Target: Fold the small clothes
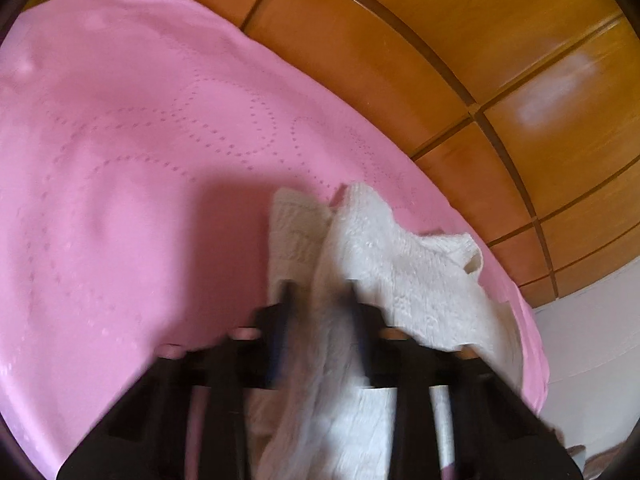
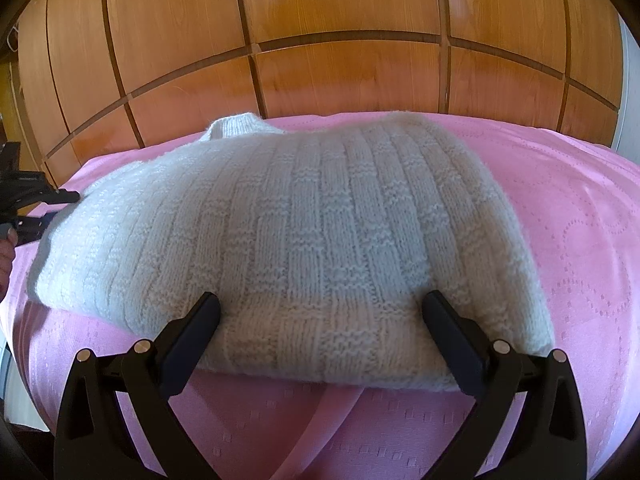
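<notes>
Black fingers of the right tool [image 2: 320,312] are standing spread, straddling the sweater's [image 2: 288,232] near hem on the pink bedspread [image 2: 580,216]. Left tool [image 1: 320,292] is pinching a fold of knit at its side. Pulling while nothing is pinning the hem could be dragging the sweater crooked.

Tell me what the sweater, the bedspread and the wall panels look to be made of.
Sweater: white knitted yarn, probably wool or acrylic; ribbed, blocky stitches and fuzzy edges.
Bedspread: pink woven cloth, smooth, with a dotted woven-in pattern.
Wall panels: wood or veneer, glossy orange-brown, with visible grain.
</notes>
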A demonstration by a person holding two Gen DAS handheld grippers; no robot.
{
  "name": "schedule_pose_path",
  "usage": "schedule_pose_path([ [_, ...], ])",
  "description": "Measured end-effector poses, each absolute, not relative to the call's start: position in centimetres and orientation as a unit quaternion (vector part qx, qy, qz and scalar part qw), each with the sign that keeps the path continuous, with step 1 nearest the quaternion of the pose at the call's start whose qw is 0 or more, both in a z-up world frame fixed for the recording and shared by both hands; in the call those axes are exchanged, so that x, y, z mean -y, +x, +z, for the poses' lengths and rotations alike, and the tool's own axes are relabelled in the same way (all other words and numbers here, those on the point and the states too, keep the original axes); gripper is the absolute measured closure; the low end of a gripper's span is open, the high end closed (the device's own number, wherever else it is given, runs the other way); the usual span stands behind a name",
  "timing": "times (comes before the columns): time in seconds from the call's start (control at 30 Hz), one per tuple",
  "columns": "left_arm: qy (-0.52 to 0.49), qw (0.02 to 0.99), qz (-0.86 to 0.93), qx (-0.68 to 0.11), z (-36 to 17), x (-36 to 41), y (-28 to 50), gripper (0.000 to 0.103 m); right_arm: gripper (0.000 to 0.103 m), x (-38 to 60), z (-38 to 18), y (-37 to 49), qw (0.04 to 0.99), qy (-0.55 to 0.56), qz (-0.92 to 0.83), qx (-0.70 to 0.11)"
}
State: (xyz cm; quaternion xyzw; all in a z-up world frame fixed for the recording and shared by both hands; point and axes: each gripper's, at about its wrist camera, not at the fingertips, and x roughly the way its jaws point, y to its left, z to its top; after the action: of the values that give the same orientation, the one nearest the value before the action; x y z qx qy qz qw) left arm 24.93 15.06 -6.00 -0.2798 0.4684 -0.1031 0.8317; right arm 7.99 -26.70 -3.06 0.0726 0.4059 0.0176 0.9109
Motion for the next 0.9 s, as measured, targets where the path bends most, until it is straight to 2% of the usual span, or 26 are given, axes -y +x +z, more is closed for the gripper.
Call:
schedule_pose_path([
  [0.17,-0.239,0.864,-0.082,-0.435,-4.4,-14.0,24.0,0.099,0.002,26.6,-3.0,8.0,0.911,0.071,0.016,-0.405],
  [0.33,-0.179,0.868,-0.034,-0.463,-7.2,-13.3,24.5,0.099,0.002,26.6,-3.0,8.1,0.911,0.068,0.016,-0.406],
  [0.5,-0.139,0.881,-0.014,-0.451,-5.5,-11.6,23.4,0.098,0.002,26.5,-2.9,8.2,0.909,0.067,0.014,-0.411],
  [0.53,-0.133,0.883,-0.015,-0.449,-5.1,-11.4,23.1,0.096,0.002,26.5,-2.8,8.2,0.908,0.067,0.014,-0.413],
  [0.57,-0.129,0.886,-0.014,-0.446,-4.8,-11.2,22.6,0.088,0.002,26.6,-2.7,8.3,0.907,0.068,0.015,-0.415],
  [0.6,-0.126,0.890,-0.014,-0.438,-4.4,-11.1,22.1,0.075,0.002,26.6,-2.5,8.4,0.906,0.069,0.017,-0.418],
  [0.63,-0.127,0.894,-0.018,-0.429,-3.9,-10.8,21.3,0.067,0.002,26.7,-2.1,8.4,0.904,0.074,0.023,-0.422],
  [0.67,-0.127,0.898,-0.023,-0.422,-3.5,-10.4,20.6,0.054,0.002,26.9,-1.9,8.5,0.902,0.078,0.027,-0.424],
  [0.7,-0.125,0.903,-0.028,-0.411,-3.2,-9.8,19.7,0.048,0.003,27.2,-1.3,8.6,0.899,0.089,0.032,-0.428],
  [0.8,-0.099,0.912,-0.048,-0.395,-2.5,-7.9,17.7,0.047,0.005,28.7,0.7,8.3,0.905,0.120,0.027,-0.407],
  [0.9,-0.080,0.914,-0.071,-0.391,-2.5,-6.1,16.2,0.042,0.014,30.8,2.6,8.6,0.912,0.147,0.002,-0.382],
])
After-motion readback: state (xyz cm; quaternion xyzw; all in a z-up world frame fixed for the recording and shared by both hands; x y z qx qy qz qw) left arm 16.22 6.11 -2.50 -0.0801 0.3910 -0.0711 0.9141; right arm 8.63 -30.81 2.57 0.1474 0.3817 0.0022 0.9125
